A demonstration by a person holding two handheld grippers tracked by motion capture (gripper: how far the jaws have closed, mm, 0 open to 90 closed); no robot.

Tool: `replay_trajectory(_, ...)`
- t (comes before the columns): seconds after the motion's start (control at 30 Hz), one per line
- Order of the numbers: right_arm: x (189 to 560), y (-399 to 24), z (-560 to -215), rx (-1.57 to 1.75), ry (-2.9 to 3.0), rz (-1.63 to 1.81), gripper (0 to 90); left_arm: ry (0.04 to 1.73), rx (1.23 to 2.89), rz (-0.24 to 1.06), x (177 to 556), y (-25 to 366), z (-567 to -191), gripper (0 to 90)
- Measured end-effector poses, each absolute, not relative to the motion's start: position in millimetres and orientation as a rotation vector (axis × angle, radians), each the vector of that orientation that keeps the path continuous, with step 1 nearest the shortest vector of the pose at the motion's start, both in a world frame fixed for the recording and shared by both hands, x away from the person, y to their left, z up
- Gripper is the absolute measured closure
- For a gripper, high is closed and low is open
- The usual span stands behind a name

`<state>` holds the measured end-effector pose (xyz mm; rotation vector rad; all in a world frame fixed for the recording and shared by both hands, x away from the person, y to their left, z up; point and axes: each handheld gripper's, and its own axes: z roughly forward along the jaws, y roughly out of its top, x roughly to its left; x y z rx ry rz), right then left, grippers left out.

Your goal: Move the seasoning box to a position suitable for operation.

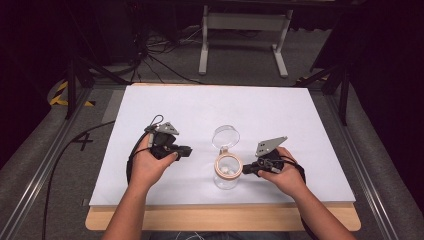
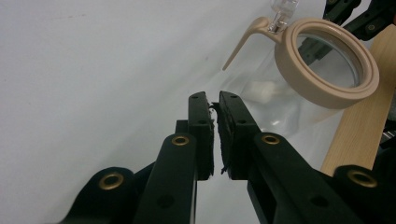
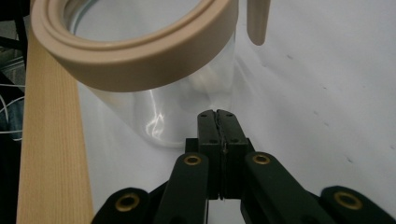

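A clear glass jar (image 1: pixel 226 181) with a tan rim (image 1: pixel 228 164) stands near the front of the white table sheet (image 1: pixel 280 120). Its clear hinged lid (image 1: pixel 225 136) is flipped back behind it. Small white pieces (image 1: pixel 226 171) lie inside. My left gripper (image 1: pixel 189 151) hovers left of the jar and points at it. In the left gripper view its jaws (image 2: pixel 216 100) stand a thin slit apart with nothing between them, the jar rim (image 2: pixel 327 65) ahead and to the right. My right gripper (image 1: pixel 245 169) is close to the jar's right side. Its jaws (image 3: pixel 217 113) are shut and empty, just short of the glass (image 3: pixel 177 116).
A wooden board edge (image 1: pixel 225 217) runs along the front under the sheet. Metal rails (image 1: pixel 45 165) flank the table. A white stand (image 1: pixel 245 22) and cables (image 1: pixel 160 60) sit on the floor beyond the far edge.
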<state>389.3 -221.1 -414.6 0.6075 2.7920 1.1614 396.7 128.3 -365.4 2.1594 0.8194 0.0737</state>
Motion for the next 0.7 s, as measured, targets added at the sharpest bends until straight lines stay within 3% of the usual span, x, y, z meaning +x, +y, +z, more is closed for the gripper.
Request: replay_trajectory(0.7,384,-225,-400,0.598,2.770,1.218,89.8,0.817,2.127,0.070,398,126,-363,84.7)
